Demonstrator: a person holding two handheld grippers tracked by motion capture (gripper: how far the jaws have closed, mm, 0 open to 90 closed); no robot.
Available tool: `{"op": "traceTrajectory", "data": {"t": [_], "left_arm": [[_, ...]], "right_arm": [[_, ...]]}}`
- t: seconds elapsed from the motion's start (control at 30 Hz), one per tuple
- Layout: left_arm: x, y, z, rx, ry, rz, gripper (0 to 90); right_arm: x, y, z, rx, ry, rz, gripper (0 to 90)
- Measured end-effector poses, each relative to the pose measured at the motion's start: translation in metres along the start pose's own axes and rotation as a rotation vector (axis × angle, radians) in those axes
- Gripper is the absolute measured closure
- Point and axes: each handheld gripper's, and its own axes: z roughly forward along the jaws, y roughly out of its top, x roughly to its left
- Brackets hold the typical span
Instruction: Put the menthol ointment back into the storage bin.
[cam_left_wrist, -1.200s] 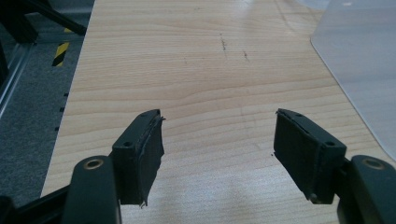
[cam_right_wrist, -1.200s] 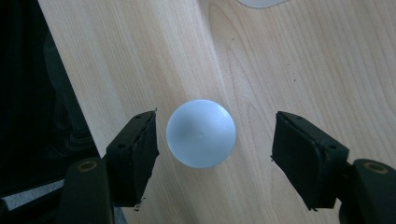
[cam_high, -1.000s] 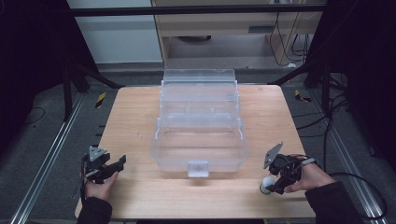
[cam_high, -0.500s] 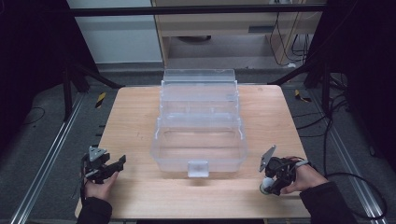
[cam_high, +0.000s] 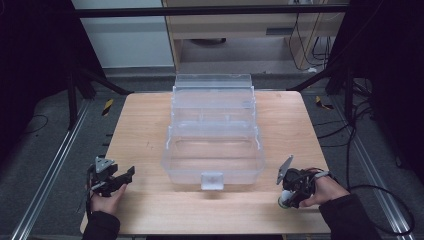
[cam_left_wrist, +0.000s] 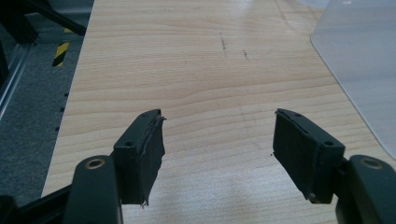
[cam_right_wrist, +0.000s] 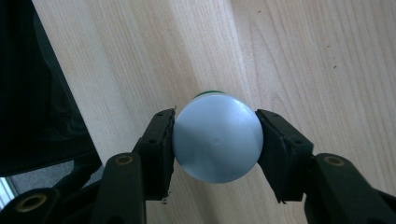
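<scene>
A clear plastic tiered box (cam_high: 213, 131) stands open in the middle of the wooden table (cam_high: 142, 125). Its corner (cam_left_wrist: 364, 56) shows at the upper right in the left gripper view. My left gripper (cam_high: 126, 178) rests near the front left edge, open, with bare wood between its jaws (cam_left_wrist: 217, 140). Near the front right, my right gripper (cam_high: 286, 198) points down at the table. It is shut on a small container with a round white cap (cam_right_wrist: 217, 140), one jaw pressing each side. A sliver of green (cam_right_wrist: 209, 93) peeks out beyond the cap.
The table's front edge lies just behind both hands. A dark sleeve (cam_right_wrist: 42, 93) covers the left of the right gripper view. Metal rails (cam_high: 47, 170) and cables (cam_high: 360, 115) run along the floor on both sides of the table.
My right gripper has shifted slightly left and tipped down over the white-capped container. The left gripper has stayed put.
</scene>
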Motion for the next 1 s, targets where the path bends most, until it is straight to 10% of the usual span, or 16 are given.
{"op": "traceTrajectory", "data": {"t": [1.0], "left_arm": [[-0.001, 0.0, 0.003, 0.015, 0.0, 0.005, 33.6]], "right_arm": [[-0.007, 0.014, -0.033, -0.078, -0.019, 0.093, 50.1]]}}
